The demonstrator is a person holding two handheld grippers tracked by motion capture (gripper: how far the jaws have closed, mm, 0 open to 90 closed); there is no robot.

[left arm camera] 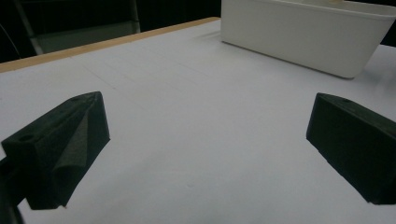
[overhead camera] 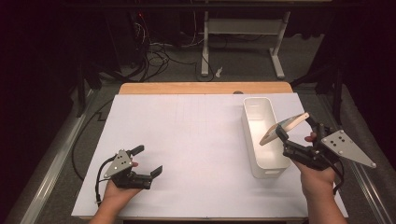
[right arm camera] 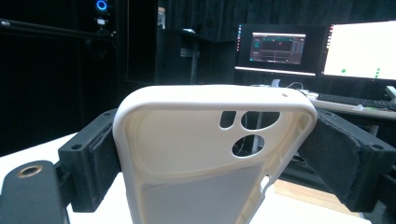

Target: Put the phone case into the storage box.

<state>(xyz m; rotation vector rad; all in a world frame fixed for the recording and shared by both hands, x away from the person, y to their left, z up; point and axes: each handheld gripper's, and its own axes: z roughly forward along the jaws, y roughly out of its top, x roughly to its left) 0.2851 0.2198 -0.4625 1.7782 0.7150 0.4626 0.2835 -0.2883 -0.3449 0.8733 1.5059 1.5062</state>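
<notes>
Right gripper [overhead camera: 292,129] raised at the right side of the table, jaws clamped on the two long edges of a cream phone case [overhead camera: 284,128]. Case held tilted, above the near part of the white bin [overhead camera: 259,161], over its right wall. In the right gripper view the case [right arm camera: 196,163] shows its hollow inner face, camera cut-outs toward the upper right, black pads pressed against both edges. Monitors [right arm camera: 322,49] lit in the dark room beyond.

Left gripper [overhead camera: 148,161] at the near left of the table, low over the white sheet [overhead camera: 187,135], jaws spread wide with nothing between them. Left gripper view: both black jaws well apart, bare sheet between, bin [left arm camera: 303,37] far right.

Bin is long and narrow, standing on the right part of the sheet, its long side running near to far. Wooden table edge [overhead camera: 205,87] shows beyond the sheet at the far side. Cables on the floor [overhead camera: 154,56] past the table.
</notes>
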